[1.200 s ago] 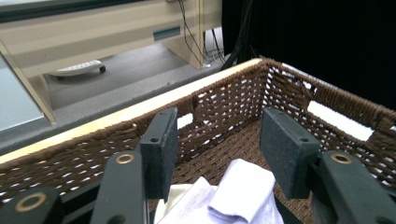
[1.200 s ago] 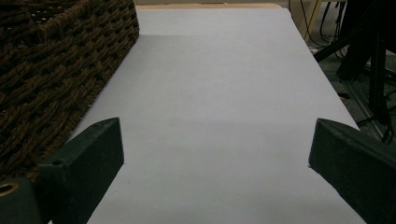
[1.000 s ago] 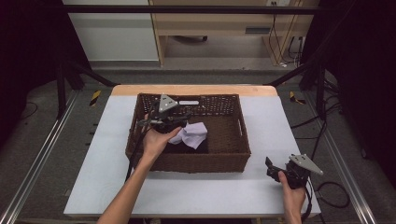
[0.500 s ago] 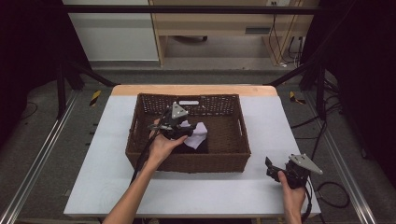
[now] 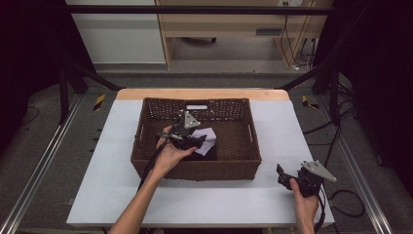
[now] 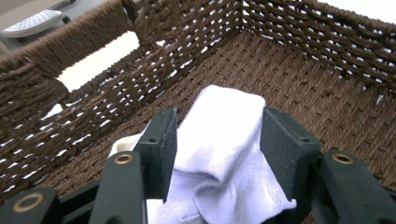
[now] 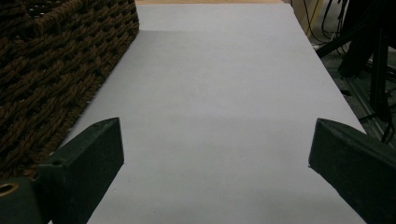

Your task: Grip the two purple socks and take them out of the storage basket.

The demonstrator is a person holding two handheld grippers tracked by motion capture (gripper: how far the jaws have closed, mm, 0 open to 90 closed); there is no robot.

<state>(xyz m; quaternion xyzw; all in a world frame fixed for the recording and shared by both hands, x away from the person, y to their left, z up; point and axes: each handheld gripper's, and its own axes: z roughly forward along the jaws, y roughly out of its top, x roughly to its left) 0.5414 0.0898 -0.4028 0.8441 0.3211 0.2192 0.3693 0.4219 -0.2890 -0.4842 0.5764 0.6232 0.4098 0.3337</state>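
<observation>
Jaws of the left gripper [image 6: 219,140] are clamping a white cloth [image 6: 219,144] inside the wicker basket [image 5: 146,146]; the right gripper [image 7: 215,154] is resting spread wide over the table [image 7: 224,84].

white table [image 5: 204,204], brown wicker basket [image 5: 195,170]

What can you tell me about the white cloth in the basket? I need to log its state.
The white cloth is a soft, knit-looking fabric with a stitched hem, folded and bunched. It sits inside the brown woven basket, between the left gripper's black jaws, which press both sides. Under it, a cream layer peeks out at left.
</observation>
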